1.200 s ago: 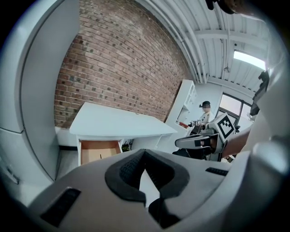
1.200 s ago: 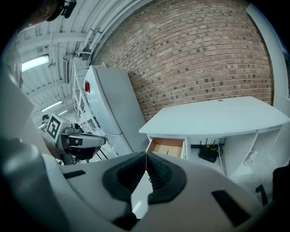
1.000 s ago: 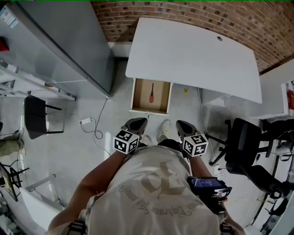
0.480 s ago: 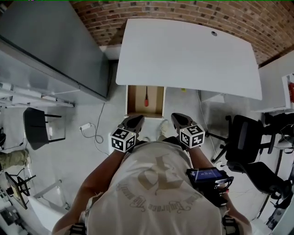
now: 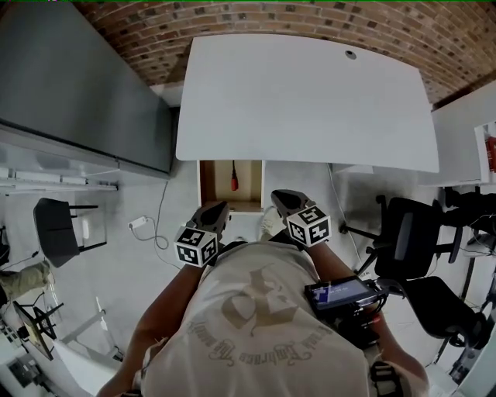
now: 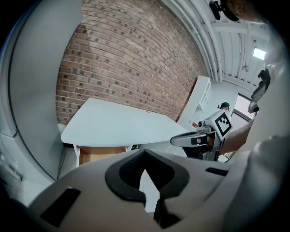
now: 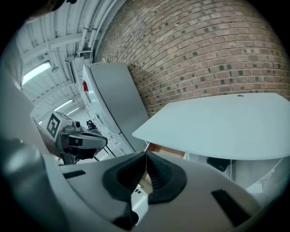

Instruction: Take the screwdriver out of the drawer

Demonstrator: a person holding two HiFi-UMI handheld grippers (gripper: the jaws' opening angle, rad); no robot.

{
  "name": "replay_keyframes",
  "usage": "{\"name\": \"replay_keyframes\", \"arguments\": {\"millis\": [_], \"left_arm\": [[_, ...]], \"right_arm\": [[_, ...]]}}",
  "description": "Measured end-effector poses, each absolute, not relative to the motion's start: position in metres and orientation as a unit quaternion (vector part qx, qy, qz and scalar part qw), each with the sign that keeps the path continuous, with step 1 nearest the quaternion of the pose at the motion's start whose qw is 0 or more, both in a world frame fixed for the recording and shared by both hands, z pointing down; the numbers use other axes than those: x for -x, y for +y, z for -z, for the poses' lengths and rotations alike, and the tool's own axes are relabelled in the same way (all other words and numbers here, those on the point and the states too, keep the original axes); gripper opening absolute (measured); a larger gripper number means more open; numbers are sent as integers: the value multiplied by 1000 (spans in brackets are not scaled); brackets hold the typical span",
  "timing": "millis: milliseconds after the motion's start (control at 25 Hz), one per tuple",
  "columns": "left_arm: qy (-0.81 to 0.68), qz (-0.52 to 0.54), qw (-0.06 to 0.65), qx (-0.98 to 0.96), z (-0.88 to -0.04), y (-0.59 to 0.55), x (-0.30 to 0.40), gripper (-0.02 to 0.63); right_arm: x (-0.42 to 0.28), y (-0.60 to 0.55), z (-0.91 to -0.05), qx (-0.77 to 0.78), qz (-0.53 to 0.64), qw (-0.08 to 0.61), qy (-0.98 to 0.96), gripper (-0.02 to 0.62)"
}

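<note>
A screwdriver (image 5: 234, 179) with a red handle lies in the open wooden drawer (image 5: 205, 184) under the white desk (image 5: 310, 101). My left gripper (image 5: 217, 210) hovers just short of the drawer's front left corner, jaws shut and empty. My right gripper (image 5: 280, 198) sits at the drawer's front right, also shut and empty. In the left gripper view the shut left gripper (image 6: 144, 156) faces the drawer (image 6: 102, 154), with the right gripper (image 6: 195, 139) beside it. In the right gripper view the shut right gripper (image 7: 146, 156) points at the drawer (image 7: 165, 150); the screwdriver is hidden there.
A tall grey cabinet (image 5: 77, 85) stands left of the desk against the brick wall (image 5: 155, 23). A black office chair (image 5: 411, 248) is at the right and a dark chair (image 5: 54, 225) at the left. A white cable with a plug (image 5: 143, 223) lies on the floor.
Both grippers have moved forward toward the open drawer as the person stepped closer. The desk and drawer now sit nearer and further left in the head view.
</note>
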State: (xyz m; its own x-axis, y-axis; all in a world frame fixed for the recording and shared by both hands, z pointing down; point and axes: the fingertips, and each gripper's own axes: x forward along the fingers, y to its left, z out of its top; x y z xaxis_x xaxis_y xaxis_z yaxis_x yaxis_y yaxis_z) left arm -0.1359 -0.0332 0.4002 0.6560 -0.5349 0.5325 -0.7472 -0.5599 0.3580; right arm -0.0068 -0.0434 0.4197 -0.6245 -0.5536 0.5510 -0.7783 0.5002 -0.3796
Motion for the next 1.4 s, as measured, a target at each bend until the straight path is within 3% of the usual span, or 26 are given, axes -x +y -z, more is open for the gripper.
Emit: {"name": "replay_keyframes", "arguments": {"millis": [640,1400], "left_arm": [[-423,-200,321,-824,-420,-58,122,20],[-387,-227,349,-822,-465,-67,140,20]], "right_arm": [[1,-86,-444,-319,-316,190,-873,25],[14,-81,-492,-356,-359,202,-839,25]]}}
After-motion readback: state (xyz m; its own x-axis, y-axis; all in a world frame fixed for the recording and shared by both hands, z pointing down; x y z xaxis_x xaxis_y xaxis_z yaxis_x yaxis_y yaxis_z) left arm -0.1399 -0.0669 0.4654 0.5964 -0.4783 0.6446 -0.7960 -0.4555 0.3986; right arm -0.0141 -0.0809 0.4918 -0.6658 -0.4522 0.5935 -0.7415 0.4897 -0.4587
